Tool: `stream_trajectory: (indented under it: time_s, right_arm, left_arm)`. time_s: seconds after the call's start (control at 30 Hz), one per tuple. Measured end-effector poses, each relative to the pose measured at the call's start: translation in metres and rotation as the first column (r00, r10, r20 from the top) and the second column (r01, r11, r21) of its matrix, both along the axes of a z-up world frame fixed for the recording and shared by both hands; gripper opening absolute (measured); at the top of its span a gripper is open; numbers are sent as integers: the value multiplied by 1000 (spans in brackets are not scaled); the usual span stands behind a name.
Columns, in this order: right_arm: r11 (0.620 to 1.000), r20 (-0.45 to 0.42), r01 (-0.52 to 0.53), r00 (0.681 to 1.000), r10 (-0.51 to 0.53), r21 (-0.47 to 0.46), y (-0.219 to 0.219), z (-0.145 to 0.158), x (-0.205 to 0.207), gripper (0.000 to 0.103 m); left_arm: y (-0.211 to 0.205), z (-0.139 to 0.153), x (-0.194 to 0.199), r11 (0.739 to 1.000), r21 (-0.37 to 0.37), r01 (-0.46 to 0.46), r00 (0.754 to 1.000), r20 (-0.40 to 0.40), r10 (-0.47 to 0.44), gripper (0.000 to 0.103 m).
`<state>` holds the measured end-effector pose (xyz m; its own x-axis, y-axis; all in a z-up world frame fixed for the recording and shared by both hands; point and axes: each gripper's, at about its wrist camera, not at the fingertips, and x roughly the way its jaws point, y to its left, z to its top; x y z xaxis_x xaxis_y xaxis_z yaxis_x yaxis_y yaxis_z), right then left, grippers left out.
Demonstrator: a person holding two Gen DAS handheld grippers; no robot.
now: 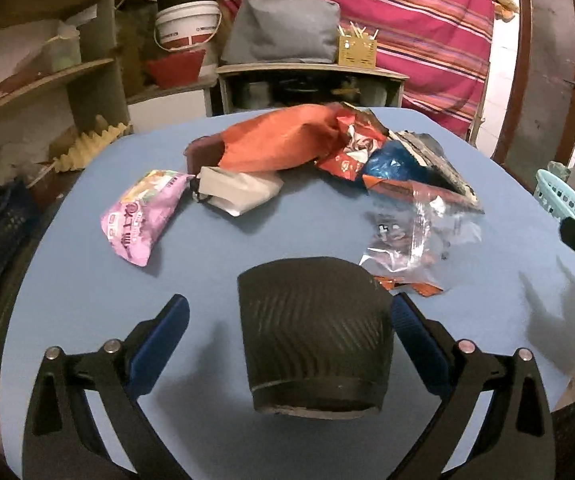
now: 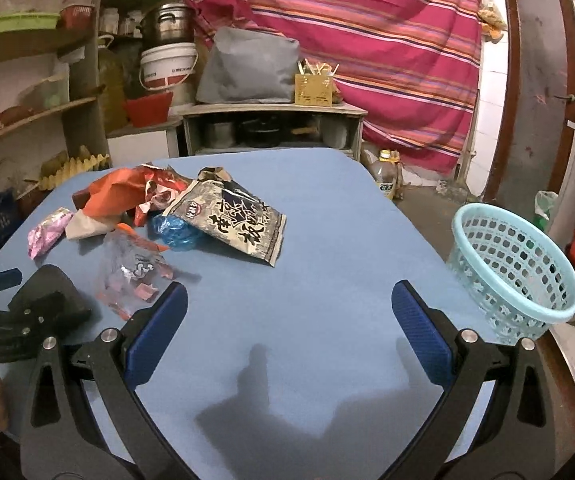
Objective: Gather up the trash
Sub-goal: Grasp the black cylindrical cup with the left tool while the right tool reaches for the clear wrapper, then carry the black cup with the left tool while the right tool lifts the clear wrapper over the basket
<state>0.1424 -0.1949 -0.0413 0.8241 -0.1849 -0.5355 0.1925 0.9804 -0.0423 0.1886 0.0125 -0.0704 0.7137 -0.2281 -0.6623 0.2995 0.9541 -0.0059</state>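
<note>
**Dark cup to be clamped and carried to the basket**

The blue surface [image 1: 87,300] is strewn at its far side with trash, and the pale blue basket [image 2: 515,272] is seen at its right edge, judged to be where the trash is meant to go. Within the pile, the largest pieces are an orange bag [image 1: 275,140] and a black-and-white snack bag [image 2: 231,220]; a clear plastic bag [image 1: 415,236] and a pink packet [image 1: 143,216] lie nearer.

A dark ribbed cup [image 1: 315,336] is framed by the left gripper [image 1: 289,320], whose fingers are spread apart: the right finger is at the cup's wall, the left finger is well clear. For a sound grasp, the cup should be centred between the fingers before they are closed, and pressure kept gentle, since a paper cup is likely to crush.

The right gripper [image 2: 289,308] is held over bare surface with its fingers apart and nothing between them.
</note>
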Motion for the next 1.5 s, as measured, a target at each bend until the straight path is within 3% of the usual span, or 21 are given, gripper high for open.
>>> stream_trajectory:
  time_s: [0.13,0.33,0.47,0.6,0.83,0.93,1.0,1.03,1.17,1.23,1.5]
  right_arm:
    - [1000,-15,-17,1000,17,2,6,1,12,99]
    - [998,-22,-69,997,69,6,32,7,27,99]
    - [994,-18,-108,994,108,-22,55,11,38,99]
    - [991,-83,-130,988,130,0,75,-1,61,99]
    - [994,-160,-109,981,111,24,98,-18,84,99]
    - [992,-203,-120,971,124,31,105,-23,94,87]
    - [986,-238,-149,957,164,79,104,-30,101,66]
    - [980,-247,-163,951,186,111,103,-33,103,48]
    - [971,-223,-181,951,213,153,94,-30,97,32]
    - [967,-203,-191,953,224,170,88,-24,90,25]
    - [960,-146,-229,957,252,159,43,3,57,24]
  left_arm:
    - [-4,-2,1,999,2,45,999,-26,-45,77]
    - [1,1,1,999,-5,41,998,-37,-41,76]
    - [19,13,5,1000,13,-22,1000,15,22,74]
    - [48,27,15,995,-16,-99,994,40,100,66]
    - [71,24,28,990,-64,-129,992,8,130,66]
    - [71,24,25,992,-51,-117,993,22,118,66]
    - [70,23,22,992,-49,-115,993,27,117,67]
    - [70,22,21,992,-49,-115,993,28,116,67]
    - [70,23,20,992,-52,-118,992,25,120,66]
    - [70,25,19,991,-61,-116,993,22,117,66]
    - [63,26,6,992,-32,-126,991,39,127,66]
